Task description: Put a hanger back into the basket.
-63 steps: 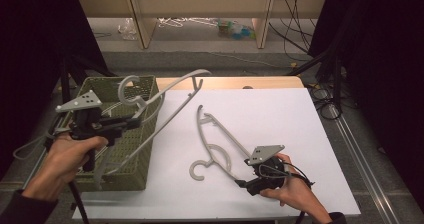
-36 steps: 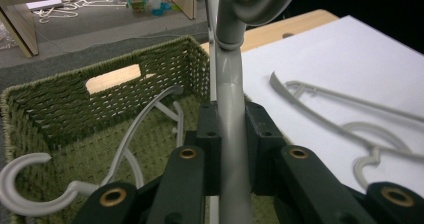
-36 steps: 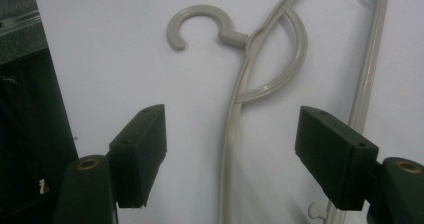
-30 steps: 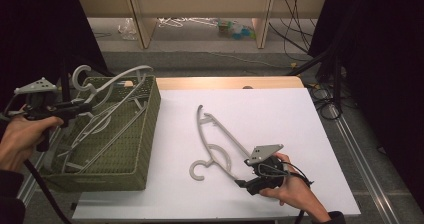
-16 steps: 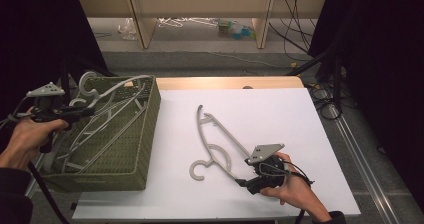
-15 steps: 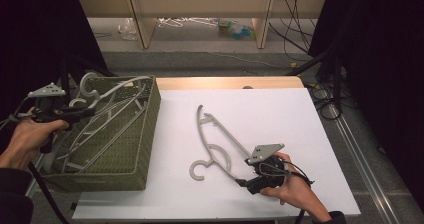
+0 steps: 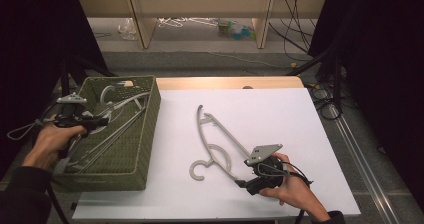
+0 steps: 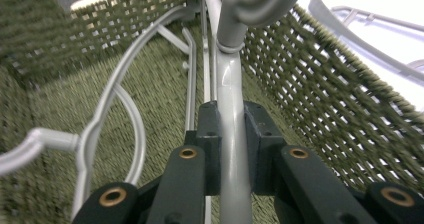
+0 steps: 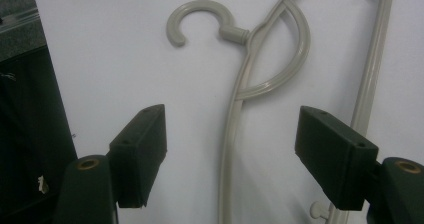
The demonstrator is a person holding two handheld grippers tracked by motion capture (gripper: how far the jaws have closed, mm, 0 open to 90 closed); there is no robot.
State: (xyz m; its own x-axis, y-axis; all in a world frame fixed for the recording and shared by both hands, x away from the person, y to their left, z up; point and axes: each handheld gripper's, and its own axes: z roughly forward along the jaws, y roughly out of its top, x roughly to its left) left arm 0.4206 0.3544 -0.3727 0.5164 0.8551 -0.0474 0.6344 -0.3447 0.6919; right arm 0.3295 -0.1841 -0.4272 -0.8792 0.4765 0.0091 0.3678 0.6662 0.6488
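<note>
I have lowered my left tongs [image 8: 231, 149], pinching a grey hanger [image 8: 227, 89], into the green basket [image 7: 148, 109], ready to release, while my right tongs [image 9: 232, 154] wait spread over the table's hanger [image 9: 240, 104].

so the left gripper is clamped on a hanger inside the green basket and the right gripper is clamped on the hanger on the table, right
Not quite: the right gripper is open, its jaws standing apart either side of the table hanger, as the right gripper view shows. The left gripper is indeed clamped on a hanger inside the green basket.

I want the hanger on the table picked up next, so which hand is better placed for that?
Probably the right. The right gripper is open, its jaws either side of the table hanger. The left gripper is shut on another hanger inside the basket.
</note>
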